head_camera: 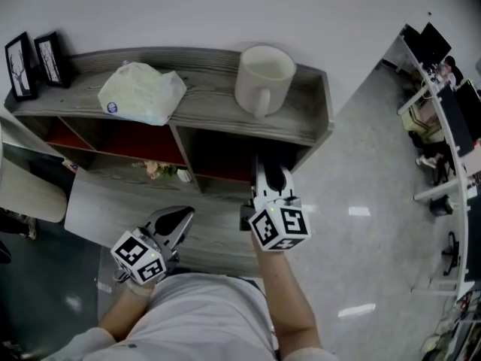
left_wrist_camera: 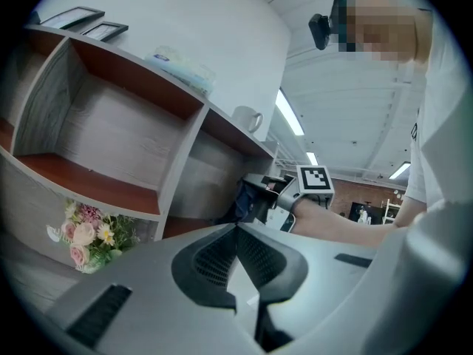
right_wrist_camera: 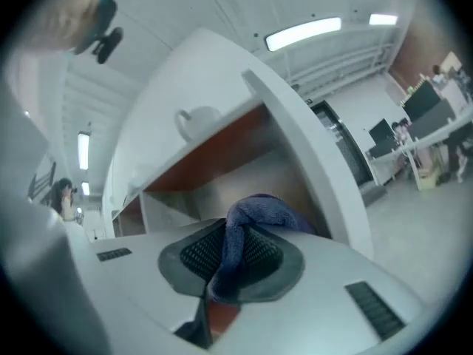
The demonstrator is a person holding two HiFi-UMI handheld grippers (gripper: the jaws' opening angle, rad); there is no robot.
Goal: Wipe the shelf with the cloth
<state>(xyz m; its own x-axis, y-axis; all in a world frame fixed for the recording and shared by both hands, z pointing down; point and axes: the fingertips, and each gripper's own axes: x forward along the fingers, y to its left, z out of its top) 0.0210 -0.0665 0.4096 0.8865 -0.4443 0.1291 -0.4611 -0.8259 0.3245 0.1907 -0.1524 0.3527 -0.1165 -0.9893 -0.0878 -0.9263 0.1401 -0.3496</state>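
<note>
The grey wooden shelf (head_camera: 210, 72) stands against the wall, with red-brown boards inside its open compartments (left_wrist_camera: 111, 135). My right gripper (head_camera: 271, 174) is shut on a blue cloth (right_wrist_camera: 250, 214) pinched between its pads. It points level into the mouth of the lower right compartment (right_wrist_camera: 244, 170). The left gripper view shows the same cloth (left_wrist_camera: 242, 203) bunched at the right gripper's tip. My left gripper (head_camera: 179, 216) hovers lower, left of the right one, over the shelf's bottom board. Its jaws are closed together with nothing between them (left_wrist_camera: 238, 232).
On the shelf top stand a white mug (head_camera: 263, 75), a soft pack of tissues (head_camera: 143, 93) and two framed pictures (head_camera: 34, 62). A small bunch of flowers (head_camera: 156, 170) sits on the lower board left of centre. Desks and monitors (head_camera: 443, 104) stand far right.
</note>
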